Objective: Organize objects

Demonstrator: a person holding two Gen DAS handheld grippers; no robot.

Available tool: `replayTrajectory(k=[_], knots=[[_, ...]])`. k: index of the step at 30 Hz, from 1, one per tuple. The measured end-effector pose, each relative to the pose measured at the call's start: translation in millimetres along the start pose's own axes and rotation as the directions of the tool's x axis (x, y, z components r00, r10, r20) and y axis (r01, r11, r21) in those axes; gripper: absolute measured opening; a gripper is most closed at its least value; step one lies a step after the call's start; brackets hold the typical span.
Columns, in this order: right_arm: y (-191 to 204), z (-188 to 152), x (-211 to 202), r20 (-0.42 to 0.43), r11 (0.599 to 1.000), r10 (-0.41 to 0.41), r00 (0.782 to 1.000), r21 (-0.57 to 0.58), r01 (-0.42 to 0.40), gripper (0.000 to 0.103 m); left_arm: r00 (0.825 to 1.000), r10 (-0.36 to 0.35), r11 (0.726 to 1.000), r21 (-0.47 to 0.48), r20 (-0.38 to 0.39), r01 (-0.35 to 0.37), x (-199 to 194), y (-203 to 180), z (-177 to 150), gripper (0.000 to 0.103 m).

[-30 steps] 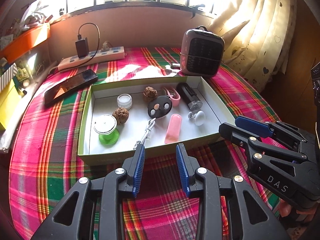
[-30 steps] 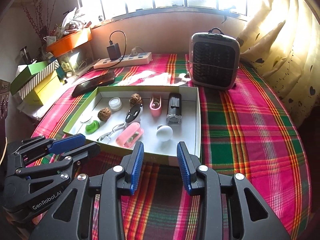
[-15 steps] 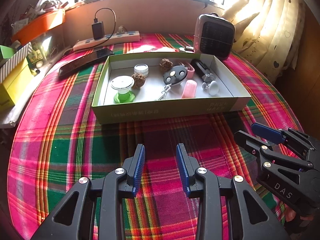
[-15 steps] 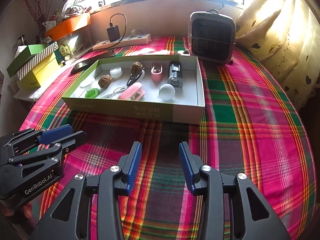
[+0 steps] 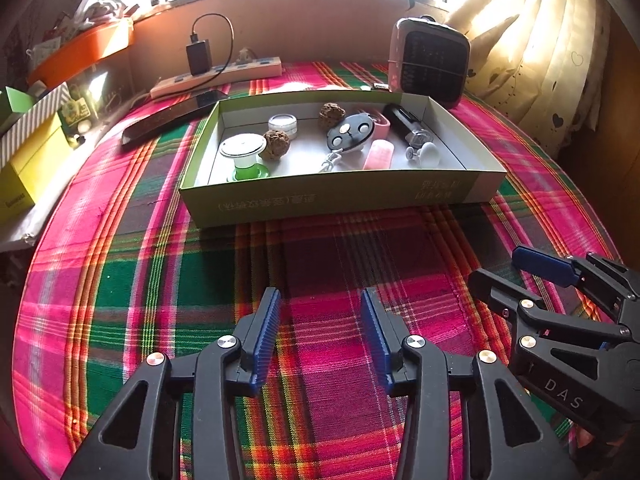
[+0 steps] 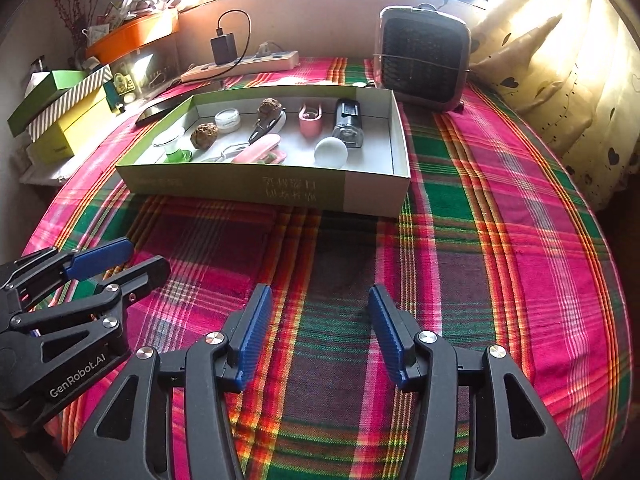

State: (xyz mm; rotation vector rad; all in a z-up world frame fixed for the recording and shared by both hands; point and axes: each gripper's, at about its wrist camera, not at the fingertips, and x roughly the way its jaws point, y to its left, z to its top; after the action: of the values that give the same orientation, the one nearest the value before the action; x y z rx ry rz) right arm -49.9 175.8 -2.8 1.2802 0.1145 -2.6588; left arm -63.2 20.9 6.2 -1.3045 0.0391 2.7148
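Observation:
A shallow green-and-white box (image 5: 332, 200) (image 6: 256, 188) lies on the plaid tablecloth. Inside it are small items: a green-based cup (image 5: 244, 156), two brown walnuts (image 5: 275, 140), a small white jar (image 5: 283, 123), a black key fob (image 5: 352, 133), a pink case (image 5: 378, 154), a white knob (image 5: 428, 153) (image 6: 330, 152) and a black lighter (image 6: 347, 120). My left gripper (image 5: 320, 316) hovers over bare cloth well in front of the box; its jaws are opening with nothing between them. My right gripper (image 6: 320, 312) is beside it, jaws likewise opening and empty.
A small heater (image 5: 430, 62) stands behind the box at the right. A power strip with a charger (image 5: 216, 74) and a dark phone (image 5: 168, 118) lie at the back left. Yellow and green boxes (image 6: 60, 112) sit at the left edge. A curtain (image 6: 560, 60) hangs on the right.
Both grippers have drawn back from the box and sunk toward the cloth, so the box now looks farther away. The jaws of both have spread wider.

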Motion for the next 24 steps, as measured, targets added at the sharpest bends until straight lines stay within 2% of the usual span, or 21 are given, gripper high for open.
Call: replayTrajectory(k=[5,24], knots=[[0.1,0.6,0.9,-0.001,1.000,-0.005,1.000,-0.004,0.005,0.056,1.000,0.029,0.999,0.028,0.010,-0.030,0.3,-6.3,-1.7,0.044],[-0.9,1.0,1.6,-0.002,1.000,-0.006,1.000,-0.006,0.006,0.058,1.000,0.023,1.000,0.021,0.009,-0.023,0.4,-4.8,-1.1,0.045]])
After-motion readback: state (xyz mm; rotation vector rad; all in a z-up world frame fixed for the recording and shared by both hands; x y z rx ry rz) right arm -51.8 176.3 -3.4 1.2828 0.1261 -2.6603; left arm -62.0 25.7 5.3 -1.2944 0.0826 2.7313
